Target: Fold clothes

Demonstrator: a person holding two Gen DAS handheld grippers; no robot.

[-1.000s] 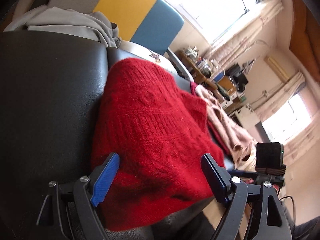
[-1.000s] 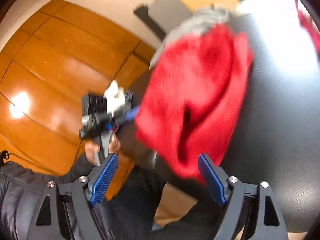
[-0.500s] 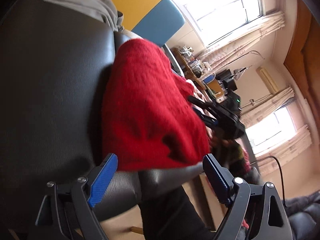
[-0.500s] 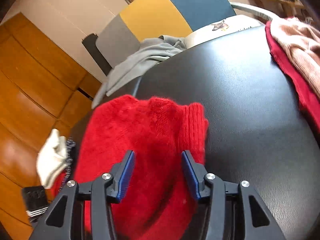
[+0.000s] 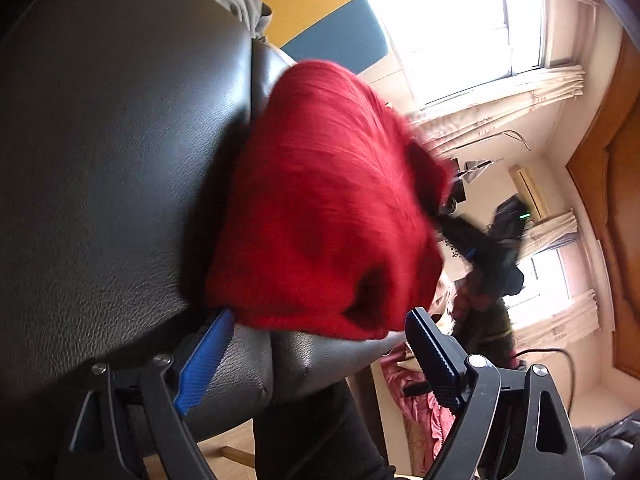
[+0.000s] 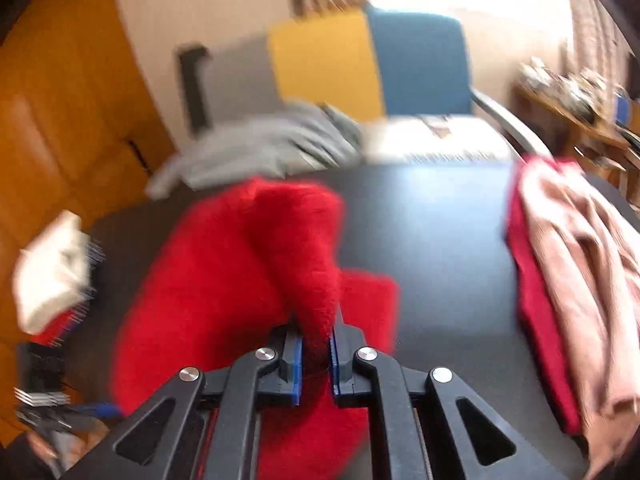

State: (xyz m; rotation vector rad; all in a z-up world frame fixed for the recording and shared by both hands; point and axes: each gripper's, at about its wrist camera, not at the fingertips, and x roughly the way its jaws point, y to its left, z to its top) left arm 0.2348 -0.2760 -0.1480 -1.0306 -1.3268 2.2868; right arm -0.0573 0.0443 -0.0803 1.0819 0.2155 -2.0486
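Change since earlier: right tongs, half-spread over the red sweater half a second back, have now clenched on a ridge of it; left-wrist view has swung closer to the sweater's near hem; both views blurred by motion.
Black cushion: dark leather-look surface, largest thing in both views; carries all the clothes.
Red sweater: fuzzy bright-red knit, bunched, on the near left part of the cushion in the right-wrist view; one fold pulled up into a peak running to the right tongs. In the left-wrist view it is a rounded heap at the cushion's near edge.
Sweater vs right tongs: the raised fold sits pinched between the two blue pads; rest of the knit spreads left and beneath the tongs.
Sweater vs left tongs: released, pads wide apart; hem lies just beyond and between them, left pad tucked at the hem's underside, contact unclear.
Pink garment: crumpled over a darker red piece, right side of cushion, well apart from the sweater.
Grey garment: far edge, against the multicolour chair back.
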